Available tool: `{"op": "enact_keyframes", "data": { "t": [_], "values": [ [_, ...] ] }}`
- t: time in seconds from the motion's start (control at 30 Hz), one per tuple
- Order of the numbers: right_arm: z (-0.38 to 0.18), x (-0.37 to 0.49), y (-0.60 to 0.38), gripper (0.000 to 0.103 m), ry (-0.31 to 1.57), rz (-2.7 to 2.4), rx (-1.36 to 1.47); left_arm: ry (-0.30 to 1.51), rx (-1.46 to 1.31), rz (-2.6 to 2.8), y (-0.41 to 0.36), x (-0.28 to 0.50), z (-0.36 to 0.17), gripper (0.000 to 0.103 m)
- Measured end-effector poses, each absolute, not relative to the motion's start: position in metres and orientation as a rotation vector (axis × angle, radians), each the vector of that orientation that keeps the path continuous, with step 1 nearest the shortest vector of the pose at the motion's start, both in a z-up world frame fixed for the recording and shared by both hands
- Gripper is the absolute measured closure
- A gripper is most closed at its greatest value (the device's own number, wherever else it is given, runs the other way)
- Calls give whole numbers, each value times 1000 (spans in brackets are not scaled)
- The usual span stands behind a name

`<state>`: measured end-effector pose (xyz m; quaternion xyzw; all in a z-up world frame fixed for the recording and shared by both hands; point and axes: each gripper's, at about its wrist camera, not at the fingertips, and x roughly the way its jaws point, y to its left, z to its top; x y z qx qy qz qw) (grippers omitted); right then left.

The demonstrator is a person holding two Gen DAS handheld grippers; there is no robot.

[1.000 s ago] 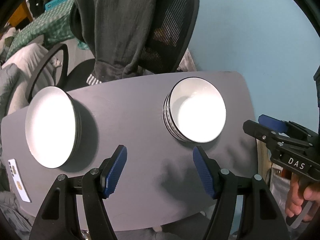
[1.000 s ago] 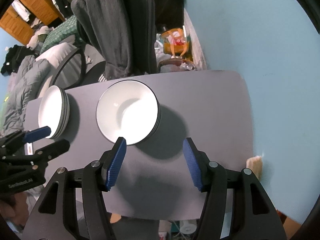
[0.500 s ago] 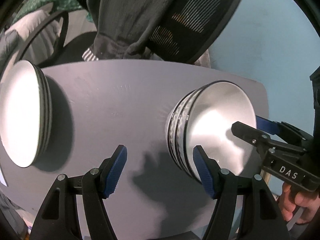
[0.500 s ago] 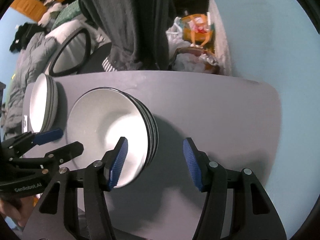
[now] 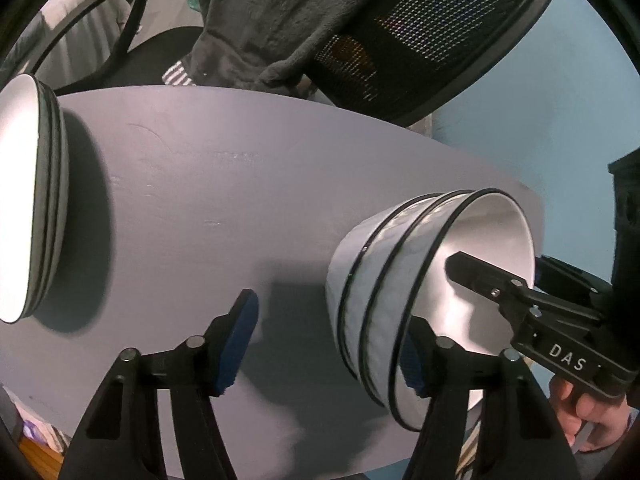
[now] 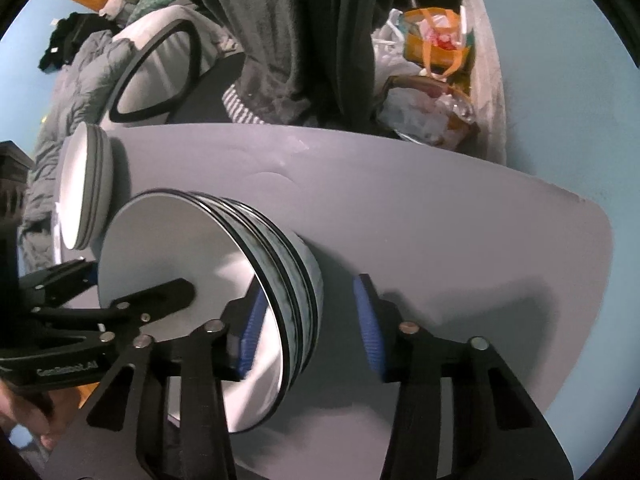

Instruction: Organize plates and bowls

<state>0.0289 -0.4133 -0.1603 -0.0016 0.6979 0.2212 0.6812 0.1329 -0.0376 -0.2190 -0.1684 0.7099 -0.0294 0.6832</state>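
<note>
A stack of white bowls with black rims (image 5: pixel 384 280) (image 6: pixel 280 280) stands on the grey table (image 5: pixel 220 200) (image 6: pixel 440 220). My left gripper (image 5: pixel 332 340) is open and straddles the near left wall of the stack, one finger inside the top bowl. My right gripper (image 6: pixel 312 320) is open and straddles the stack's right wall, its left finger inside the bowl. A stack of white plates (image 5: pixel 28 200) (image 6: pixel 84 188) sits at the table's left end.
A black office chair draped with a grey garment (image 5: pixel 320 12) (image 6: pixel 288 32) stands behind the table. Bags and clutter (image 6: pixel 432 80) lie on the floor by the blue wall. A grey quilt (image 6: pixel 76 80) lies at the far left.
Both grippers have moved down and closer to the bowl stack. Each now has one finger inside the top bowl and one outside the stack's wall.
</note>
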Motion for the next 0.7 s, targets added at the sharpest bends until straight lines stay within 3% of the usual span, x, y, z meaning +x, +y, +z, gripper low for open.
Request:
{"op": "enact_keyframes", "data": {
  "t": [0.17,0.33,0.7],
  "values": [
    [-160,33,-410,77,1585,537,14,1607,-426,-85,-37,133,-222,44],
    [-161,36,-408,77,1590,537,17,1606,-442,-146,-41,134,-218,72],
    [-162,25,-399,80,1606,494,11,1601,-361,-117,-38,124,-208,78]
  ]
}}
